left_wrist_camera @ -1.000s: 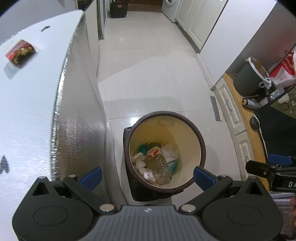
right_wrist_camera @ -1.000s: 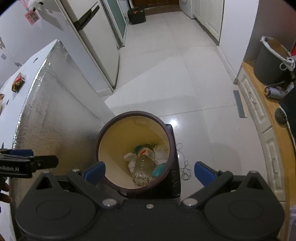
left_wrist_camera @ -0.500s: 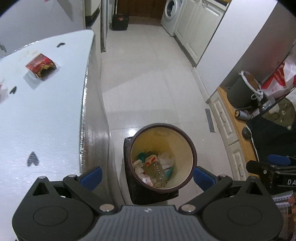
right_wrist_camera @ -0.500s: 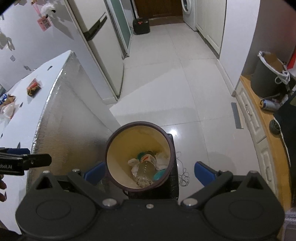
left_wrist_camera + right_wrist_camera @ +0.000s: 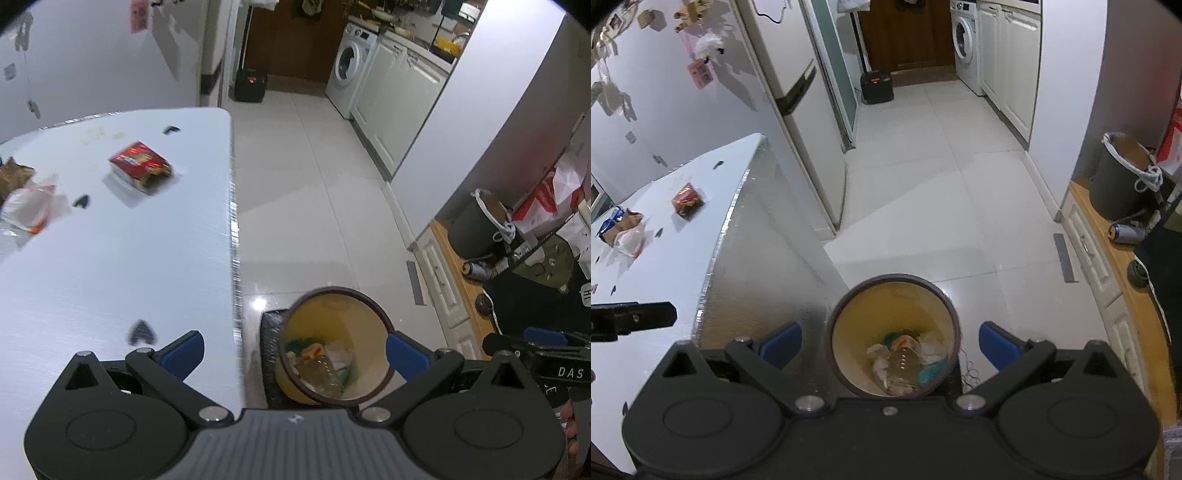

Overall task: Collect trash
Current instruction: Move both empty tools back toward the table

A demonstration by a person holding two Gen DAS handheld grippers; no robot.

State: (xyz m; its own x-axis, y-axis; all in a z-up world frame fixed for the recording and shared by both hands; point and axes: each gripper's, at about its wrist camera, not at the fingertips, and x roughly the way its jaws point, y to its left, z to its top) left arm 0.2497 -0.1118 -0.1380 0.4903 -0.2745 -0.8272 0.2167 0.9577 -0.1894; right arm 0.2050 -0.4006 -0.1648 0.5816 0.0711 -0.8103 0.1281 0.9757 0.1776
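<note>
Washing machine (image 5: 349, 68): far end of the room, beside white cabinets (image 5: 402, 99).
Fridge (image 5: 798, 110): left of the tiled floor (image 5: 942, 199), dark handle on its door.
Black box (image 5: 877, 88): on the floor at the far end, before a wooden door.
Grey bucket (image 5: 1121, 177): right side, on a wooden shelf (image 5: 1123, 266), a can (image 5: 1124, 232) lying near it.
Paper notes (image 5: 700, 74): stuck on the left wall.

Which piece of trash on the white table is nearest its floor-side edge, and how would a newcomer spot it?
On the white table left of the trash bin, look toward the far end near the floor-side edge. The red snack packet lies there alone, flat and shiny red, while the clear plastic bag and brown wrapper lie farther from that edge.
</note>
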